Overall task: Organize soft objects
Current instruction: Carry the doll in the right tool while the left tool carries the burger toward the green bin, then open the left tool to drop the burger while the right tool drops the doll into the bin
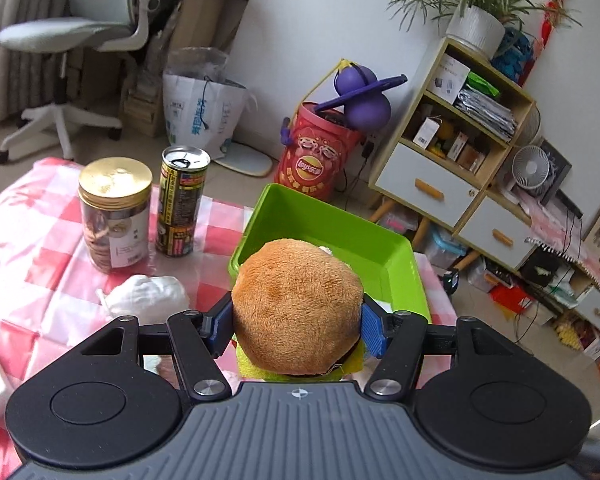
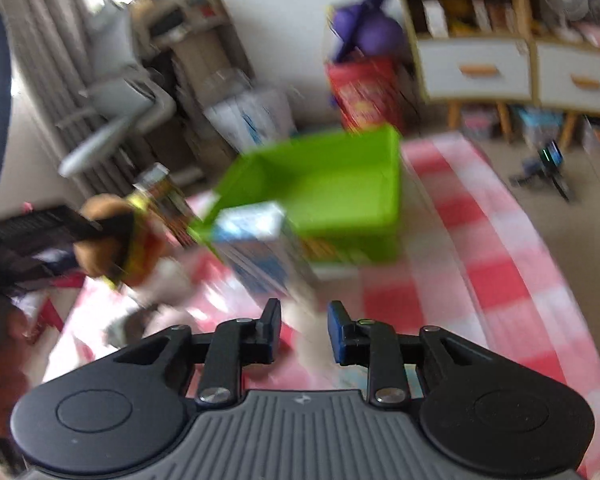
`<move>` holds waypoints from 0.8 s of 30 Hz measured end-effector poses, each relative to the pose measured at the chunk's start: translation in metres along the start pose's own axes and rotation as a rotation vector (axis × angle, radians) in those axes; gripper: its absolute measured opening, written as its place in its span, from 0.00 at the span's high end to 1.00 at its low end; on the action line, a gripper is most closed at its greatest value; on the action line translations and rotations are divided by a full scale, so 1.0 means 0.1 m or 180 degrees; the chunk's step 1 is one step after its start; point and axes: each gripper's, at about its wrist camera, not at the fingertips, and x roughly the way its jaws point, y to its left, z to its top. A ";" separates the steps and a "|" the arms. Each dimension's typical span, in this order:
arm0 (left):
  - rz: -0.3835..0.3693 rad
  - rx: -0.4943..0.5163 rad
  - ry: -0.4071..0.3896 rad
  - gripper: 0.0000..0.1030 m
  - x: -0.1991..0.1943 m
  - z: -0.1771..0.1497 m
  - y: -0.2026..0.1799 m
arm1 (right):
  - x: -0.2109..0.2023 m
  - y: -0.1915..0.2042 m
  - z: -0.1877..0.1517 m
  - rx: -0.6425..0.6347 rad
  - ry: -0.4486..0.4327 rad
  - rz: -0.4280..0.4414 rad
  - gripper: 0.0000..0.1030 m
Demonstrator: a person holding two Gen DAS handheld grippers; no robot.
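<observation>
A plush hamburger (image 1: 296, 304) with a tan bun top sits between the blue pads of my left gripper (image 1: 298, 322), which is shut on it just in front of the green bin (image 1: 256, 220). A white soft bundle (image 1: 148, 292) lies on the checked cloth to the left. The right wrist view is blurred. It shows the hamburger (image 2: 112, 240) held at the left, beside the green bin (image 2: 340, 168). My right gripper (image 2: 305, 316) stands open above the cloth with nothing between its fingers. A blue-and-white carton (image 2: 256, 240) stands just ahead of it.
A gold-lidded jar (image 1: 114, 216) and a tall can (image 1: 182, 200) stand on the red-and-white cloth (image 1: 40, 280) left of the bin. Beyond the table edge are a red tub (image 1: 316, 156), a shelf unit (image 1: 452, 152) and an office chair (image 1: 68, 40).
</observation>
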 end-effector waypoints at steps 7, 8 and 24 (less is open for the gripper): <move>-0.0164 -0.0214 -0.0190 0.40 0.01 0.19 -0.01 | 0.28 -0.29 -0.15 0.0165 0.0493 -0.0237 0.58; -0.0179 -0.0222 -0.0206 0.40 0.03 0.21 -0.02 | 0.31 -0.27 -0.17 0.0138 0.0532 -0.0273 0.57; -0.0328 -0.0496 -0.0021 0.39 0.50 0.41 0.15 | 0.35 -0.10 -0.25 -0.0436 0.0563 -0.0397 0.66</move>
